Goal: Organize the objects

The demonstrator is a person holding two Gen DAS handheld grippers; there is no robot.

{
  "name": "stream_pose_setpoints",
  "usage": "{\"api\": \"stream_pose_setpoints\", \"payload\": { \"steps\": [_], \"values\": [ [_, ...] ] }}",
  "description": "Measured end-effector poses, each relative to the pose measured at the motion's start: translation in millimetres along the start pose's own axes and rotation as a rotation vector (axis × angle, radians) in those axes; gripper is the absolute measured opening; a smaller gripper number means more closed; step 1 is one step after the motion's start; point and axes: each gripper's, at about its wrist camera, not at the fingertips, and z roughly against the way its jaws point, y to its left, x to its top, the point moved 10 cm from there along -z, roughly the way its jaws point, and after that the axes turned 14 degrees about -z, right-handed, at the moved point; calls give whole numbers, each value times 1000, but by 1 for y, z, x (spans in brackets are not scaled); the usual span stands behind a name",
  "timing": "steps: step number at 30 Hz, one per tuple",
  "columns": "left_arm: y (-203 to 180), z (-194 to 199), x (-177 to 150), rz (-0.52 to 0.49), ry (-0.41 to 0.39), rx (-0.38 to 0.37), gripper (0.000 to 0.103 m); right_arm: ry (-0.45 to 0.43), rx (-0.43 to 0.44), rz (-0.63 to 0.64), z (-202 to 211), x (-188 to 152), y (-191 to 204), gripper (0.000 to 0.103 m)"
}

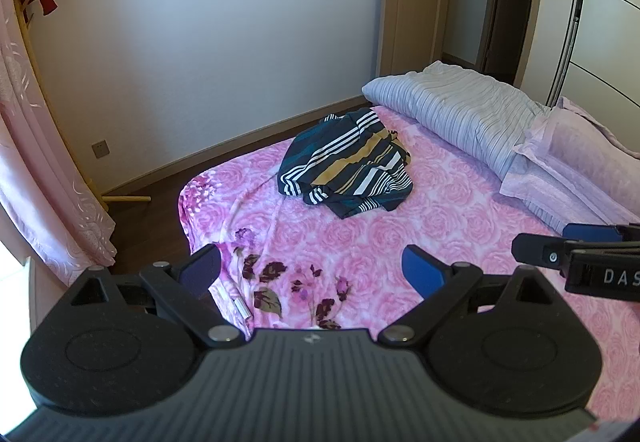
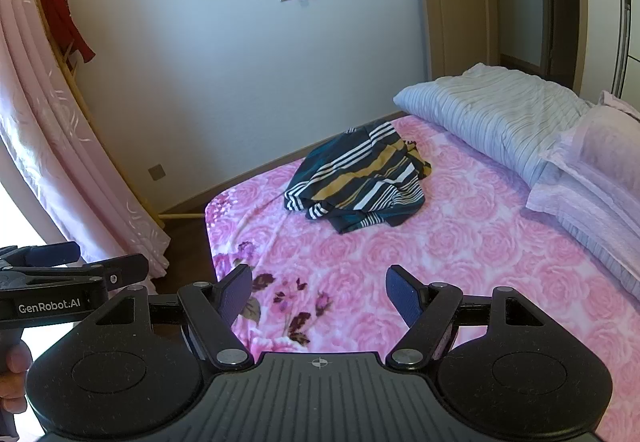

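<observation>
On the pink rose-print bedspread [image 1: 460, 242], a crumpled striped garment [image 1: 346, 163] lay near the far edge, just beside the folded grey striped quilt [image 1: 460, 109]. My left gripper [image 1: 312, 268] hung over the near end, jaws spread wide and empty. My right gripper [image 2: 318, 292] did likewise, well short of the garment [image 2: 356, 177].

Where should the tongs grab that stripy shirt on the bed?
Probably the near edge of the shirt, where loose folds stick out toward the tongs. Come from the front, low over the bed. It lies crumpled in a heap, so a raised fold pinches easiest.
</observation>
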Motion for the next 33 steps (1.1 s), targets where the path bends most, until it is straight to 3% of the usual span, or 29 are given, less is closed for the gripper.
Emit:
{"api": "stream_pose_setpoints", "payload": {
  "steps": [33],
  "values": [
    [-14, -10, 8, -12, 10, -9, 95, 1, 2, -11, -10, 3, -5, 71]
  ]
}}
